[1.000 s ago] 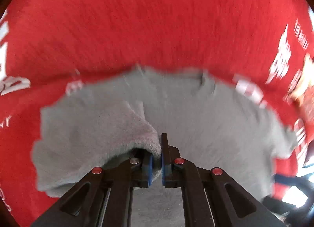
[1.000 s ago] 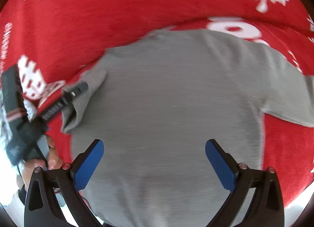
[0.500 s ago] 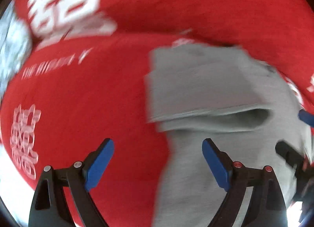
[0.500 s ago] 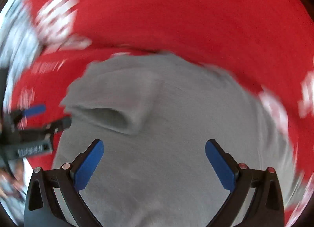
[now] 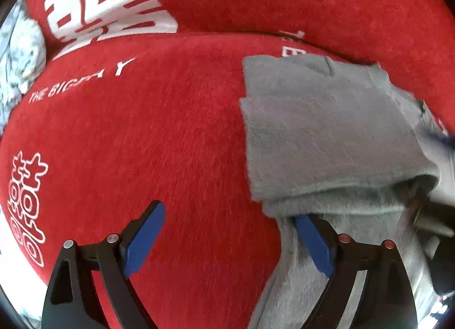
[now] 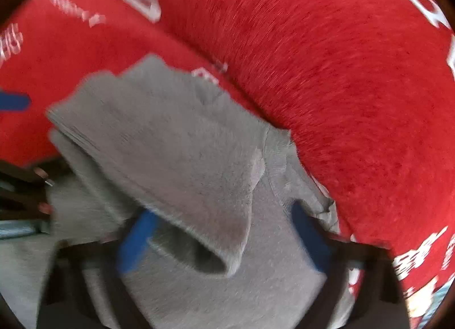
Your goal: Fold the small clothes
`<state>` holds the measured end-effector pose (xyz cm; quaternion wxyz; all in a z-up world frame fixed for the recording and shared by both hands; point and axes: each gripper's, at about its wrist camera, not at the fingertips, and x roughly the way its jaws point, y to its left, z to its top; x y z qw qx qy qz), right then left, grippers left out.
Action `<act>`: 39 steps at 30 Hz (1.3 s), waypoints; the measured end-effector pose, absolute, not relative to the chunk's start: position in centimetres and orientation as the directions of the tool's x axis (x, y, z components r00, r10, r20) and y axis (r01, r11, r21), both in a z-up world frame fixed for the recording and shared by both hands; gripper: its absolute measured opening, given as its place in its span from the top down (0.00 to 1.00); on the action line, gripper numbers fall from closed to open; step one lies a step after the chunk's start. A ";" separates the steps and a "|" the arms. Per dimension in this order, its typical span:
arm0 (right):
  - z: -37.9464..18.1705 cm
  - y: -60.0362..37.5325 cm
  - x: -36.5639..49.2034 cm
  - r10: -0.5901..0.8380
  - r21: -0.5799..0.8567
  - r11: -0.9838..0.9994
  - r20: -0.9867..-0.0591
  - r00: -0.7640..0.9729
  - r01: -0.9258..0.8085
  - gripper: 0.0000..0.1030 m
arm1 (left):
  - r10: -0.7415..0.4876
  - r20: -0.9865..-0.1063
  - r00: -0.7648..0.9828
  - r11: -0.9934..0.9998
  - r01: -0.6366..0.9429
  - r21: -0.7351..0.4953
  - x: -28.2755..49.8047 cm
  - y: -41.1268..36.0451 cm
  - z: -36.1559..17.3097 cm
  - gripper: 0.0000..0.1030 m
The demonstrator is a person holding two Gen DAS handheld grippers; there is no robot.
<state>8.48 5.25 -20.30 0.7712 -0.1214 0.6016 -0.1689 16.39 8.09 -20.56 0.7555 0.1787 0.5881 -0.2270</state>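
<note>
A small grey shirt lies on a red cloth with white print. Its left side is folded over onto the body, and the fold's open edge faces me. My left gripper is open and empty, its right fingertip at the shirt's left edge, just under the fold. In the right wrist view the same shirt fills the middle. My right gripper is open, low over the shirt, its fingers on either side of the folded flap's rounded end. That view is blurred.
The red cloth rises in a padded ridge behind the shirt. A pale patterned fabric shows at the far left. The left gripper's blue pad and dark frame show at the left of the right wrist view.
My left gripper has let go of the shirt's sleeve side, opened, and pulled back to the left. The flap now lies folded over. My right gripper has swung over to the flap.
</note>
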 end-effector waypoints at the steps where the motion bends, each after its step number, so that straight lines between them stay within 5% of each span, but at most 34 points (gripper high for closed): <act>1: -19.1 3.2 8.2 -0.339 -0.280 0.928 -0.907 0.249 0.246 0.89 | -0.133 -0.971 0.201 0.842 0.539 -0.003 16.6 8.2 -20.7 0.10; 4: -16.2 -2.6 4.7 -0.210 0.053 0.806 -0.906 0.367 0.590 0.89 | -0.143 -0.970 0.199 0.849 0.528 -0.017 16.6 8.3 -21.0 0.10; 6: -16.4 -7.3 -1.2 -0.120 0.340 0.529 -0.877 0.465 0.778 0.89 | -0.143 -0.969 0.200 0.848 0.529 -0.015 16.6 8.2 -21.2 0.10; 10: -21.2 -11.0 -11.2 0.006 0.595 0.026 -0.804 0.595 0.803 0.80 | -0.134 -0.970 0.202 0.844 0.536 -0.005 16.6 7.8 -21.3 0.10; 12: -22.4 -11.4 -13.9 0.018 0.653 -0.077 -0.754 0.656 0.753 0.65 | -0.131 -0.972 0.194 0.845 0.535 -0.007 16.8 7.8 -21.2 0.10; 16: -20.3 -12.4 -14.0 -0.020 0.615 0.004 -0.788 0.615 0.789 0.49 | -0.146 -0.973 0.177 0.858 0.512 -0.036 17.6 8.0 -20.7 0.10; 20: -18.9 -13.7 -15.1 -0.086 0.593 0.000 -0.802 0.590 0.805 0.49 | -0.158 -0.975 0.157 0.860 0.507 -0.058 17.6 8.4 -20.7 0.10; 25: -19.9 -13.5 -19.7 -0.126 0.593 -0.256 -0.804 0.581 0.764 0.47 | -0.137 -0.974 0.180 0.839 0.544 -0.017 17.1 8.0 -20.3 0.10; 32: -20.1 -12.4 -21.2 -0.024 0.619 -0.168 -0.781 0.624 0.767 0.46 | -0.118 -0.987 0.107 0.826 0.563 -0.038 16.5 9.9 -19.0 0.10; 39: -20.6 -9.0 -16.7 0.134 0.680 -0.034 -0.723 0.677 0.733 0.41 | -0.253 -0.966 0.058 0.795 0.582 -0.174 20.1 7.9 -16.7 0.10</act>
